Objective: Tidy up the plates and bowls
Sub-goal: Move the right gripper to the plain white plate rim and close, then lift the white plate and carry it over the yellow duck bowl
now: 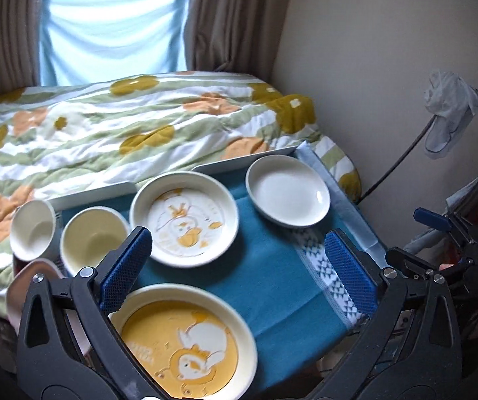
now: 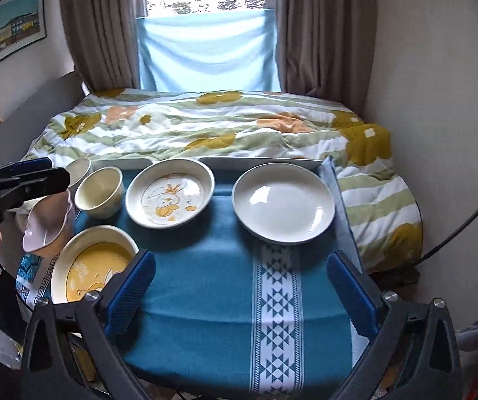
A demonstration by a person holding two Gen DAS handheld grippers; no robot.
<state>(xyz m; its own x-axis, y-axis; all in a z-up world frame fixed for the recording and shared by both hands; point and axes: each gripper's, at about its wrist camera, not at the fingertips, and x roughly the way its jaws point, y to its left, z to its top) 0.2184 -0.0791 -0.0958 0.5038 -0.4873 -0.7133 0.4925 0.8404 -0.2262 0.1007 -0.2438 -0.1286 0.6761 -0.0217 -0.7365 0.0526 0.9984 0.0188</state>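
Note:
On the blue cloth (image 2: 205,283) sit a plain white plate (image 2: 283,202) at the back right, a white duck-print plate (image 2: 169,192) at the back middle, and an orange duck plate (image 2: 92,266) at the front left. Two cream cups (image 2: 100,191) (image 1: 32,230) stand at the back left, with a pink bowl (image 2: 47,225) beside them. The same plates show in the left wrist view: plain (image 1: 288,189), duck-print (image 1: 185,218), orange (image 1: 185,340). My left gripper (image 1: 239,266) is open above the orange plate. My right gripper (image 2: 240,286) is open over bare cloth.
A bed with a flowered quilt (image 2: 212,126) lies directly behind the table. Curtains and a window stand beyond it. A wall and black cable (image 1: 402,160) are on the right. The right gripper shows at the right edge of the left wrist view (image 1: 439,223).

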